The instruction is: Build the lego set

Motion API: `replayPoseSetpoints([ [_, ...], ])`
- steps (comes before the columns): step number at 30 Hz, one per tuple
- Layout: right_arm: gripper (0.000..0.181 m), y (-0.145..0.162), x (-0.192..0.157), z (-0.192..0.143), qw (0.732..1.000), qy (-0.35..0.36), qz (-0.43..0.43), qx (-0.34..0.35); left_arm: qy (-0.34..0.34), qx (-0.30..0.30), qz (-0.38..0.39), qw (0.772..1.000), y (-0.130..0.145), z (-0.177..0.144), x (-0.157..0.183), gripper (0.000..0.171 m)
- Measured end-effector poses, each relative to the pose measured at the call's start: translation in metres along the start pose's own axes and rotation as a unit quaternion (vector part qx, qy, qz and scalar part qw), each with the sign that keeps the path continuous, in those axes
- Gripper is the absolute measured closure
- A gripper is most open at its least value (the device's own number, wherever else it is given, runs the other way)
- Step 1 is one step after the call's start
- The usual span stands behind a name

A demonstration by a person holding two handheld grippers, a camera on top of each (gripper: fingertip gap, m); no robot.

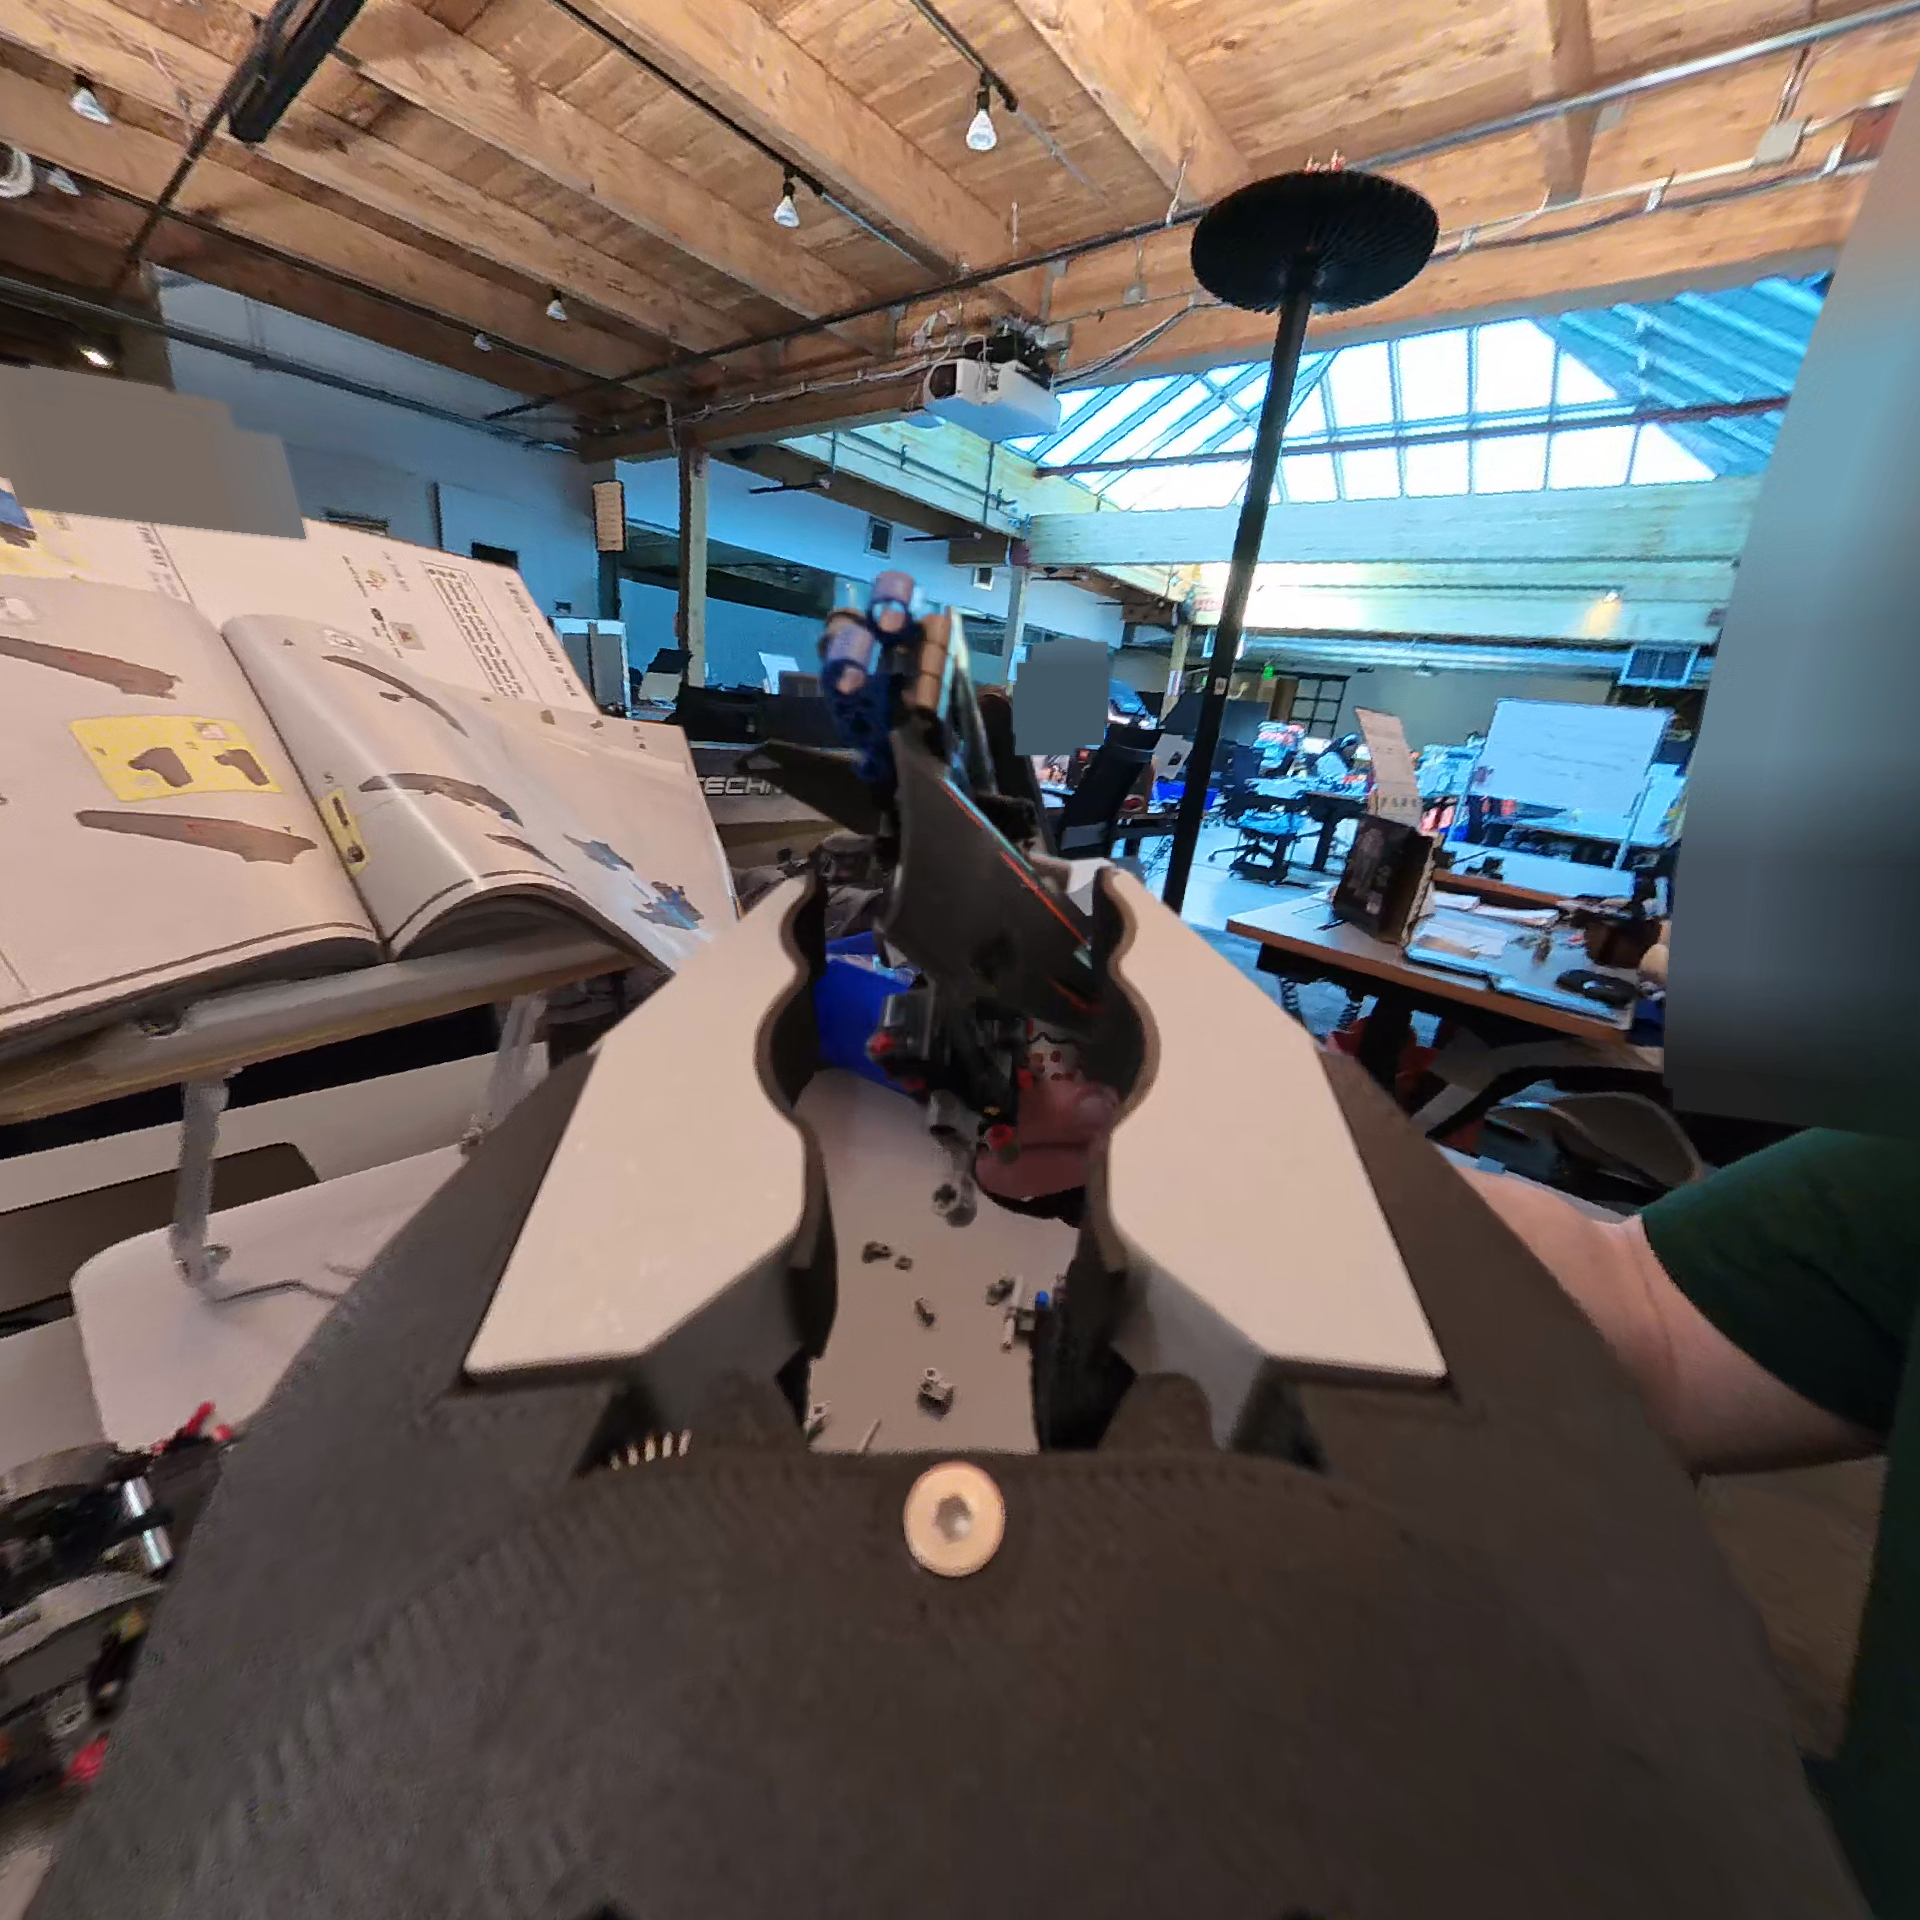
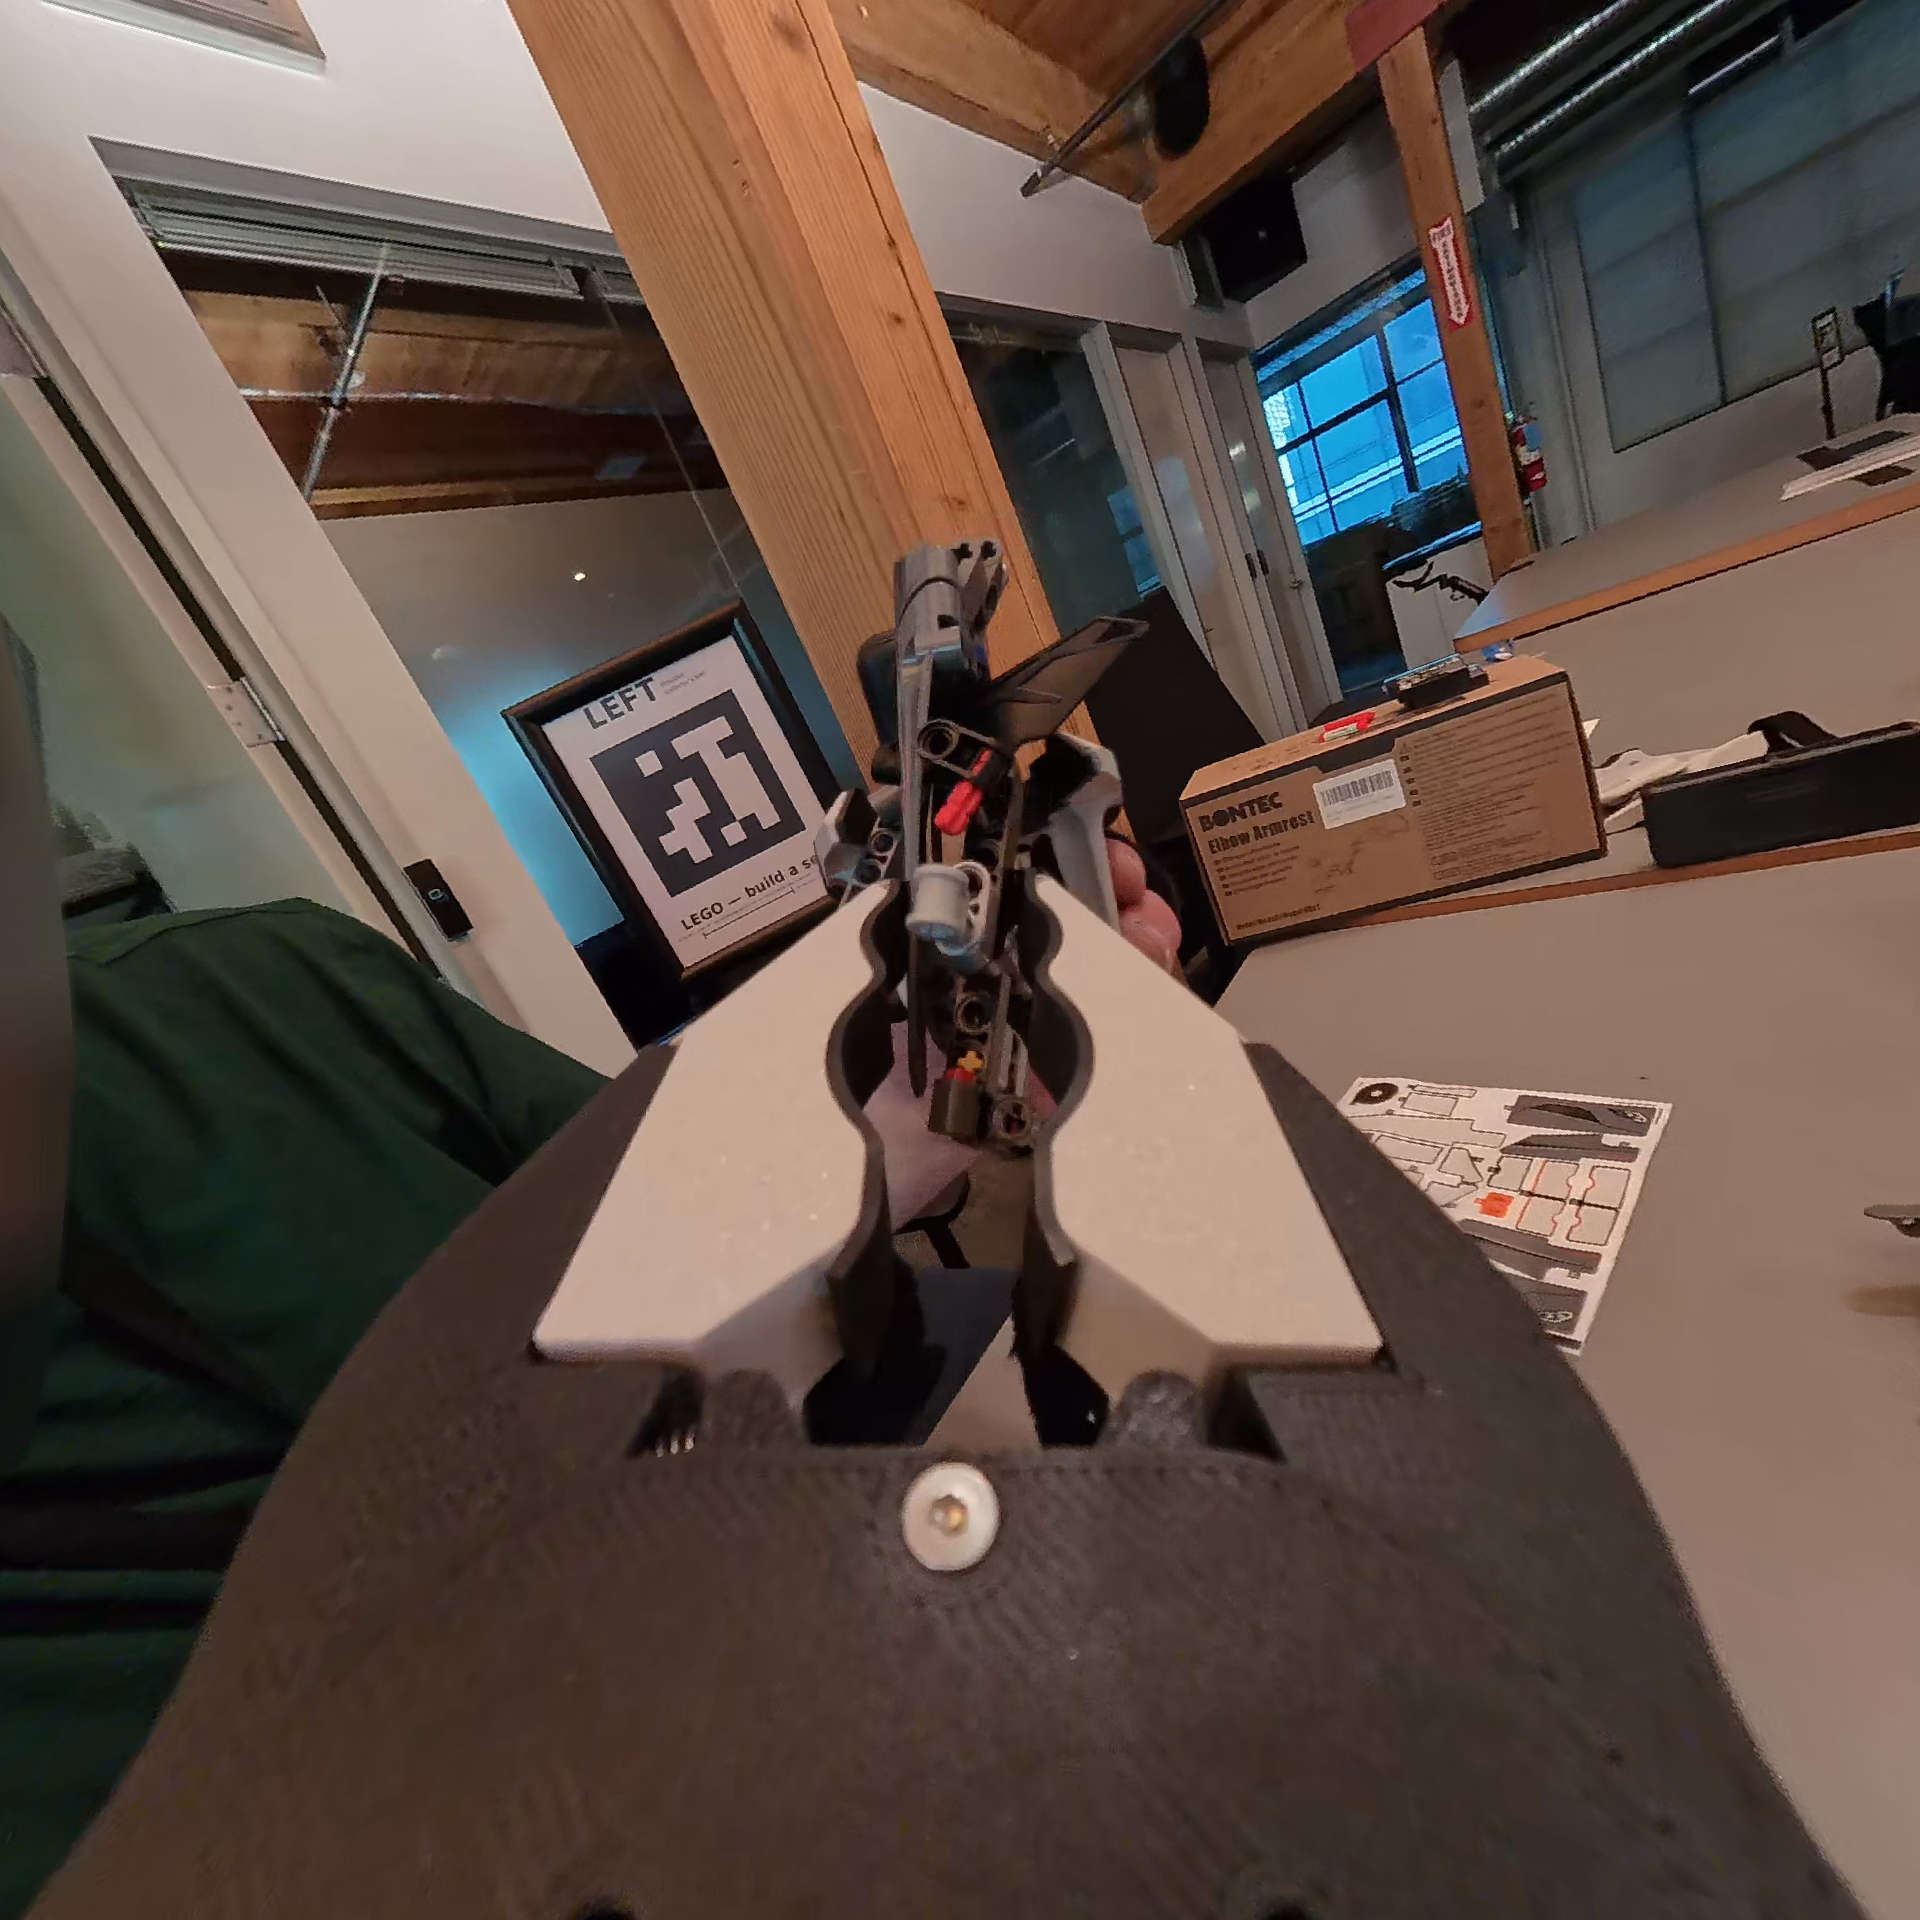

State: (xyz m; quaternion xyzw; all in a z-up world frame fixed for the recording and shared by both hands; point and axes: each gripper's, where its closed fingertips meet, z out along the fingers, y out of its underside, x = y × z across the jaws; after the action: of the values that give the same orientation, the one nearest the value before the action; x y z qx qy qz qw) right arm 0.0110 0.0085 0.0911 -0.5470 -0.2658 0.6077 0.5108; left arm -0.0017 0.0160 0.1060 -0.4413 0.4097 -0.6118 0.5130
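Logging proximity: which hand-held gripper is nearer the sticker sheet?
Right. The right hand-held gripper hovers beside the sticker sheet; the left hand-held gripper sits farther, beyond the lego assembly.

Your left gripper (image 1: 951,935) around the lego model (image 1: 966,914)

An open instruction book (image 1: 312,790) stands left; small loose pieces (image 1: 925,1309) dot the tabletop (image 1: 904,1226) below.

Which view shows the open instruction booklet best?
The left wrist view: the instruction booklet lies open on a stand at left, both pages with their step diagrams visible. The right wrist view does not show it at all; only a separate sticker sheet lies on the table there.
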Motion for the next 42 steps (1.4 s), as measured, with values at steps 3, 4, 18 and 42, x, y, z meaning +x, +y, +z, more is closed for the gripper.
replayPoseSetpoints([
  [3,0.163,0.002,0.000,0.002,1.000,0.008,-0.012,-0.006,0.028,0.006,-0.022,0.999,0.003,-0.003,0.003,0.135],
  [4,0.163,0.003,0.000,0.003,1.000,0.009,-0.015,-0.013,0.039,0.012,-0.029,0.999,0.002,-0.004,0.005,0.139],
  [18,0.164,0.007,-0.009,0.012,0.996,0.032,-0.075,-0.048,0.043,0.030,-0.014,0.999,0.001,-0.009,0.005,0.150],
  [42,0.165,0.007,-0.022,0.028,0.839,0.231,-0.463,-0.168,0.020,0.023,0.036,0.999,-0.005,-0.027,-0.002,0.132],
])
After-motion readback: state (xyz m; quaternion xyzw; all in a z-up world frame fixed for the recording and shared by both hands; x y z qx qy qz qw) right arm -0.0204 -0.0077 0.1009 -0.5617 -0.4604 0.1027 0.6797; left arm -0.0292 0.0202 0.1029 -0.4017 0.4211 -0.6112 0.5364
